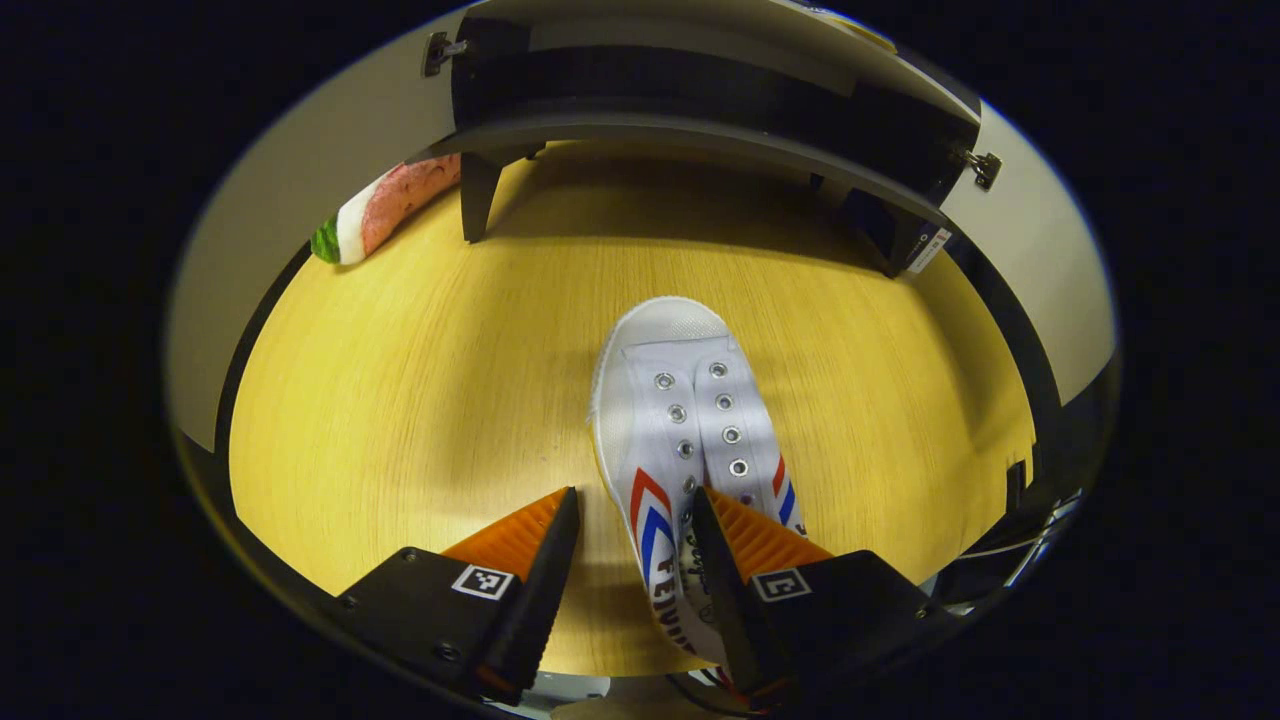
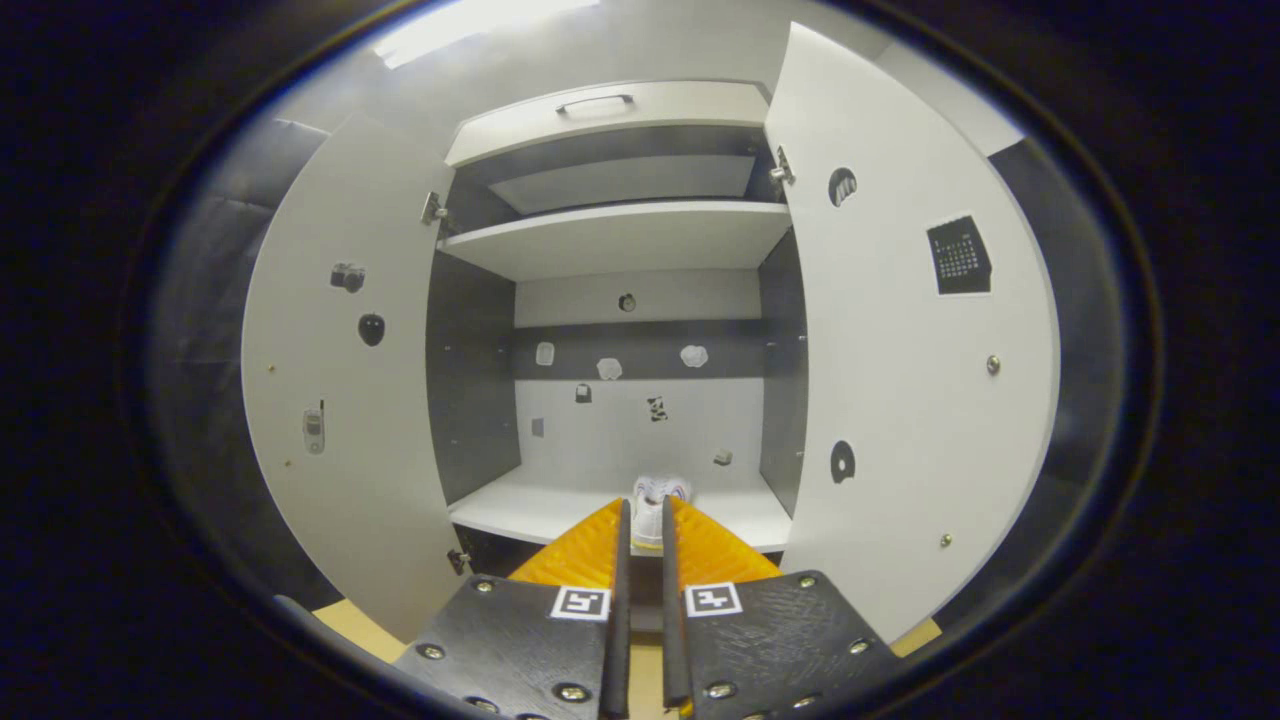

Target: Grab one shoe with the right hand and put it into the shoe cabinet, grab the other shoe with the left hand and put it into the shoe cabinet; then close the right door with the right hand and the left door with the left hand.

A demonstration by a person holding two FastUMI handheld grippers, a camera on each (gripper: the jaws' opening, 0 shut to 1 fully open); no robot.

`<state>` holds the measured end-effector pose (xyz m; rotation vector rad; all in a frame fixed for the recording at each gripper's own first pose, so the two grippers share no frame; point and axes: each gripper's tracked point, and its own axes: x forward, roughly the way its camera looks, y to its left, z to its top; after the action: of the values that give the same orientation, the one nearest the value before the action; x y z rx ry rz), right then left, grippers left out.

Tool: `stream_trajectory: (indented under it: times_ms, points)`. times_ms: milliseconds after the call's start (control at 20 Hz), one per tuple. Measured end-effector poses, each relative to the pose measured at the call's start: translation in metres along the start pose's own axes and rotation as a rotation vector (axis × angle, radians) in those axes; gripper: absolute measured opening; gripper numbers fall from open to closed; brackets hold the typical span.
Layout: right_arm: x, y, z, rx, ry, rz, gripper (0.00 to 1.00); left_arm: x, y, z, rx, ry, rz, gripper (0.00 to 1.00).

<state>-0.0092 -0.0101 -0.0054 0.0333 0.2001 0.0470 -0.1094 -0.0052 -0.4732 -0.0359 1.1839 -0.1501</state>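
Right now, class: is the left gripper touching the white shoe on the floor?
Cannot tell. In the left gripper view, the left gripper is open around the shoe; one finger overlaps the shoe's side, the other stands clear, but contact is not plain.

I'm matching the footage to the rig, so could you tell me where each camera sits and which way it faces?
Left gripper view: rides on the left gripper, looking down at a white shoe on the wooden floor, cabinet base beyond; its own fingers straddle the shoe's side wall, one outside and one in the opening.
Right gripper view: rides on the right gripper, facing level into the open shoe cabinet, a shoe on the bottom shelf; own fingers nearly closed with a narrow gap.
Shared: the cabinet and wooden floor.
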Motion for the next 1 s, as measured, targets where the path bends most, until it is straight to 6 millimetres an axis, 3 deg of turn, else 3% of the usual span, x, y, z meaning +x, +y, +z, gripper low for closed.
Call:
stream_trajectory:
  times_ms: [100, 150, 250, 400, 450, 550, 750, 1000]
  points:
    - [0.0, -0.003, 0.0, 0.004, 0.0, -0.009, 0.13, -0.001, -0.006, -0.001, -0.029, 0.015, -0.029, 0.64]
    - [0.0, -0.004, 0.001, 0.007, -0.002, -0.013, 0.13, 0.003, -0.007, 0.001, -0.041, 0.022, -0.029, 0.48]
    - [0.0, -0.006, 0.001, 0.013, 0.0, -0.018, 0.13, 0.001, -0.006, 0.0, -0.068, 0.055, -0.024, 0.46]
    - [-0.001, -0.007, 0.0, 0.019, 0.0, -0.023, 0.13, 0.001, -0.002, 0.002, -0.116, 0.07, -0.01, 0.32]
    - [-0.001, -0.008, 0.001, 0.018, 0.001, -0.024, 0.13, -0.001, -0.001, 0.002, -0.127, 0.069, -0.005, 0.18]
    - [-0.002, -0.008, 0.001, 0.018, -0.001, -0.026, 0.13, -0.002, -0.001, 0.003, -0.112, 0.063, -0.006, 0.02]
    - [-0.004, -0.014, 0.004, 0.014, -0.009, -0.038, 0.13, -0.011, 0.005, 0.017, -0.066, 0.033, 0.015, 0.01]
    - [-0.004, -0.018, 0.004, 0.025, -0.01, -0.051, 0.13, -0.049, -0.003, 0.054, -0.063, -0.093, -0.02, 0.01]
